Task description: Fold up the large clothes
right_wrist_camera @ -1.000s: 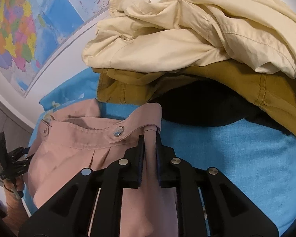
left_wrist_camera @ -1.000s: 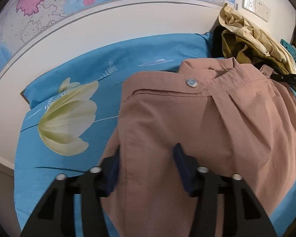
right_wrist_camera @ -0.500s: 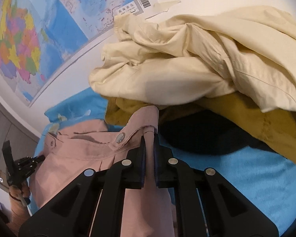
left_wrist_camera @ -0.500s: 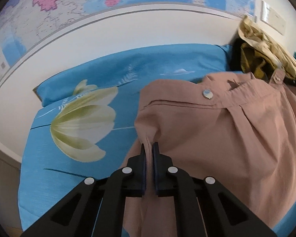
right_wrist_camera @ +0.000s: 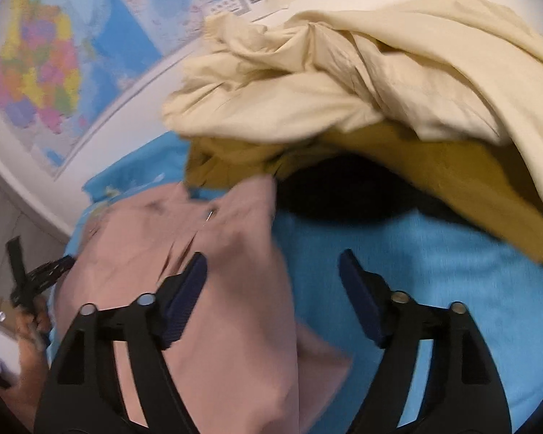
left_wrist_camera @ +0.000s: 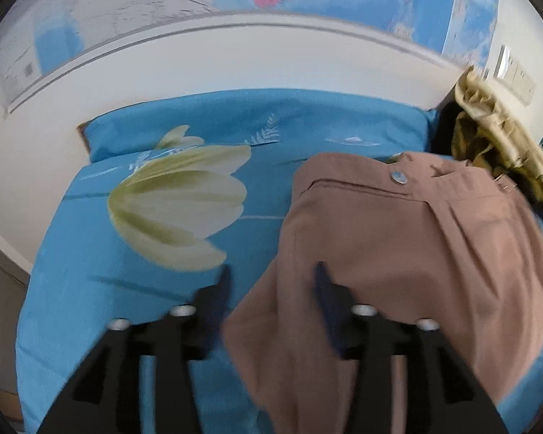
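Left wrist view shows my left gripper (left_wrist_camera: 271,282) spread wide over the trousers' (left_wrist_camera: 398,253) left edge, my right gripper (right_wrist_camera: 271,271) equally wide at their waistband, both holding nothing, so the trousers lie flat on the bed's (left_wrist_camera: 90,271) right side for folding.
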Available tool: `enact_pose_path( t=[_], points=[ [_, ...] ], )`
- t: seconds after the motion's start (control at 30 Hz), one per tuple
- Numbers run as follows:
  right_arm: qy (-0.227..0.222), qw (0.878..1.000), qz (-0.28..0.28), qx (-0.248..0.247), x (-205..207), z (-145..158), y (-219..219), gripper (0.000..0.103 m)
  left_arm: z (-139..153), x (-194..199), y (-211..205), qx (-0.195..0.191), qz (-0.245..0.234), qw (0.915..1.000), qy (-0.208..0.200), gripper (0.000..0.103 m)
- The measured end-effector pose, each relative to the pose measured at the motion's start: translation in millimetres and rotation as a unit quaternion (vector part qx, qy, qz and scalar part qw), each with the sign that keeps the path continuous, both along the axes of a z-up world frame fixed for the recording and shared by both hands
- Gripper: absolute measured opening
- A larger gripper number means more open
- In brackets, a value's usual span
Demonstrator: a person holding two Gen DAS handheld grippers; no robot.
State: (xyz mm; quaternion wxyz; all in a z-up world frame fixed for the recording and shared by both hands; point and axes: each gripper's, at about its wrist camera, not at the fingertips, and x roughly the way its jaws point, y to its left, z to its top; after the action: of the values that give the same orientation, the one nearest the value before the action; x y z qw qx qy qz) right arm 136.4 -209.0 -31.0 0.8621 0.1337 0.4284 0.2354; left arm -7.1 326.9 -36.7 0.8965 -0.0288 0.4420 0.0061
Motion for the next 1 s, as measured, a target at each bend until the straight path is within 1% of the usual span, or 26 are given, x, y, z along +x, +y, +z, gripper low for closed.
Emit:
enact_pose_path(
  t=[0.07, 0.13, 0.17, 0.2, 0.3, 0.33, 0.37, 0.4, 0.43, 0.47, 0.5, 0.53, 0.57, 0.63, 0.67, 0.73, 0.8, 0.83, 0.87, 0.9, 0.93, 0.97, 1.0],
  points=[
    [0.009, 1.0, 0.025, 0.007, -22, -4, -4, 0.082, 1, -19, 6, -0.024, -0.01, 0.9996, -0.009, 0.055],
    [0.014, 0.999, 0.04, 0.008, -42, -9, -7, 0.083, 0, -38, 11, -0.053, -0.018, 0.9983, -0.015, 0.067],
    [0.018, 0.999, 0.047, 0.008, -51, -11, -7, 0.084, -2, -52, 14, -0.069, -0.025, 0.9971, -0.019, 0.07],
    [0.02, 0.998, 0.053, 0.005, -63, -15, -8, 0.084, -3, -60, 16, -0.077, -0.028, 0.9964, -0.021, 0.073],
    [0.025, 0.998, 0.062, 0.013, -86, -23, -8, 0.084, -10, -84, 18, -0.112, -0.051, 0.9921, -0.024, 0.073],
    [0.029, 0.997, 0.064, 0.01, -91, -26, -8, 0.077, -12, -90, 15, -0.117, -0.059, 0.9911, -0.024, 0.065],
    [0.03, 0.997, 0.067, 0.001, -95, -29, -4, 0.064, -14, -95, 11, -0.118, -0.07, 0.9903, -0.024, 0.055],
    [0.029, 0.997, 0.072, 0.0, -97, -31, -3, 0.056, -18, -98, 9, -0.127, -0.078, 0.9887, -0.018, 0.036],
    [0.028, 0.996, 0.081, 0.002, -98, -31, 0, 0.04, -20, -97, 8, -0.136, -0.081, 0.9874, -0.013, 0.028],
    [0.029, 0.996, 0.085, 0.002, -97, -31, 3, 0.025, -22, -95, 9, -0.135, -0.074, 0.988, -0.011, 0.027],
    [0.024, 0.996, 0.086, -0.004, -96, -29, 8, 0.02, -22, -93, 9, -0.138, -0.071, 0.9879, -0.011, 0.022],
    [0.018, 0.996, 0.082, -0.007, -94, -26, 10, 0.009, -21, -90, 12, -0.142, -0.065, 0.9877, -0.012, 0.016],
    [0.014, 0.997, 0.079, -0.005, -91, -21, 11, 0.007, -19, -88, 13, -0.144, -0.059, 0.9877, -0.013, 0.013],
    [-0.006, 0.998, 0.068, -0.012, -89, -10, 9, 0.006, -15, -79, 18, -0.141, -0.041, 0.989, -0.016, 0.007],
    [-0.018, 0.998, 0.064, -0.017, -87, -4, 12, 0.005, -16, -75, 19, -0.139, -0.034, 0.9896, -0.013, 0.006],
    [-0.021, 0.998, 0.057, -0.024, -84, -5, 14, 0.005, -21, -68, 17, -0.127, -0.022, 0.9917, -0.001, 0.006],
    [0.007, 0.999, 0.046, -0.019, -76, -19, 15, 0.006, -30, -64, 14, -0.113, -0.012, 0.9935, 0.013, 0.005],
    [0.018, 0.999, 0.044, -0.019, -74, -25, 15, 0.009, -32, -65, 13, -0.114, -0.01, 0.9934, 0.015, 0.006],
    [0.026, 0.999, 0.036, -0.015, -74, -30, 11, 0.011, -32, -67, 12, -0.111, -0.006, 0.9937, 0.011, 0.008],
    [0.033, 0.999, 0.029, -0.003, -75, -33, 7, 0.013, -31, -71, 13, -0.109, 0.003, 0.994, 0.005, 0.014],
    [0.035, 0.999, 0.024, 0.0, -78, -32, 3, 0.023, -29, -75, 14, -0.11, 0.009, 0.9939, 0.002, 0.029],
    [0.035, 0.999, 0.014, 0.0, -82, -30, -3, 0.043, -28, -79, 16, -0.111, 0.016, 0.9937, -0.001, 0.038],
    [0.036, 0.999, -0.001, 0.003, -87, -27, -8, 0.054, -26, -87, 19, -0.119, 0.025, 0.9925, -0.006, 0.049]
  ],
)
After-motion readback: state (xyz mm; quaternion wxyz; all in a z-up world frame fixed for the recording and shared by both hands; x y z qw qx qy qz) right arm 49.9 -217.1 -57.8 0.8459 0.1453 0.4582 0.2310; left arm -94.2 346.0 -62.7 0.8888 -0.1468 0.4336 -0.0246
